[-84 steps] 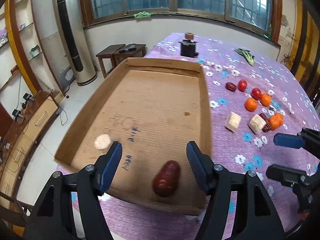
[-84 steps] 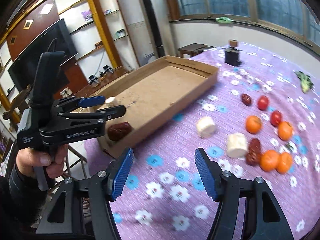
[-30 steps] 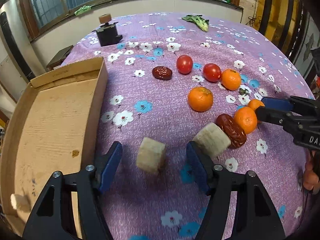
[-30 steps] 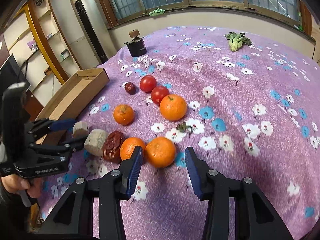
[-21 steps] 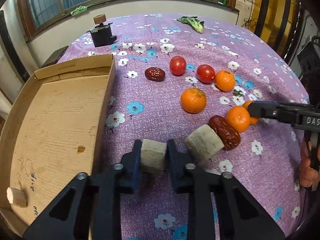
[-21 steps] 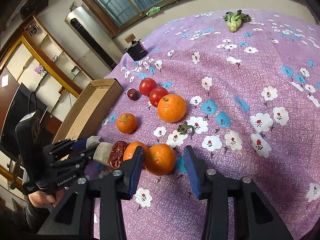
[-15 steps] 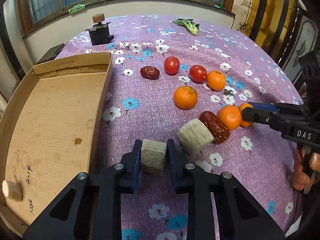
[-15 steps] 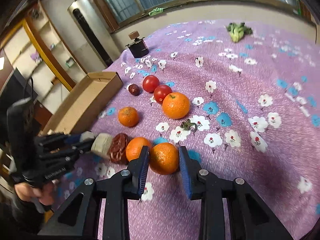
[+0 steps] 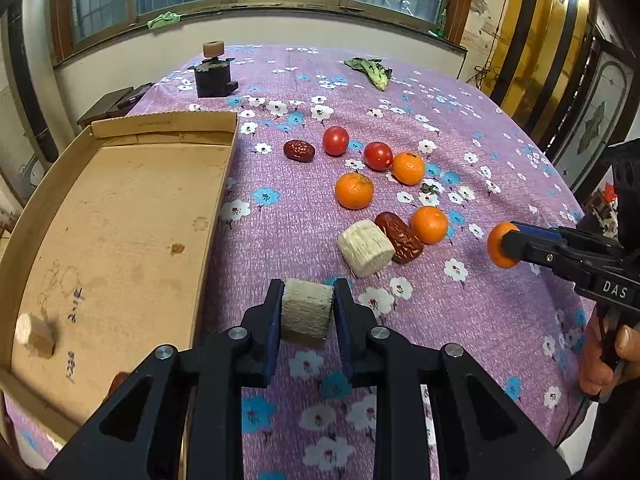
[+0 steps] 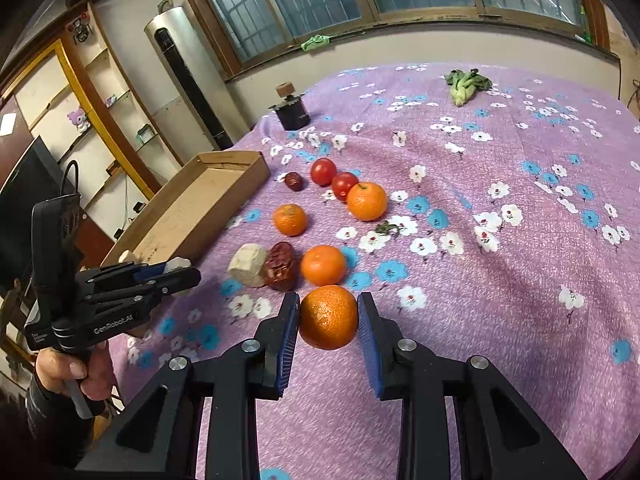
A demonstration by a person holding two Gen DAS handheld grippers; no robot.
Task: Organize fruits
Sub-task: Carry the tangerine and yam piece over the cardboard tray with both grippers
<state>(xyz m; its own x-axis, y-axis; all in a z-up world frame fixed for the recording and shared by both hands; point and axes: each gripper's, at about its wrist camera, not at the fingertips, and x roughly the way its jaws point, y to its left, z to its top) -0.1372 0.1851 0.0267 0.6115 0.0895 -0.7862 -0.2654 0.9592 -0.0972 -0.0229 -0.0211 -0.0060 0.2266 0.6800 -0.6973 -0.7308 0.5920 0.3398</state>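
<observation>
My left gripper (image 9: 307,312) is shut on a pale cut sugarcane chunk (image 9: 306,315) and holds it above the purple flowered tablecloth (image 9: 500,160), just right of the cardboard tray (image 9: 120,216). My right gripper (image 10: 328,318) is shut on an orange (image 10: 328,317), lifted a little off the cloth. The orange also shows in the left wrist view (image 9: 496,245). On the cloth lie another sugarcane chunk (image 9: 365,247), two dates (image 9: 400,236) (image 9: 299,150), three oranges (image 9: 354,190) (image 9: 429,224) (image 9: 408,168) and two tomatoes (image 9: 336,140) (image 9: 377,155).
The tray holds a small pale chunk (image 9: 34,332) near its front left corner. A black holder with a wooden knob (image 9: 212,72) and a leafy green vegetable (image 9: 374,70) sit at the far side of the table. The table edge drops off at left.
My left gripper swung from the tray to the cloth, closed on the sugarcane chunk and lifted it. My right gripper closed on the near orange and raised it.
</observation>
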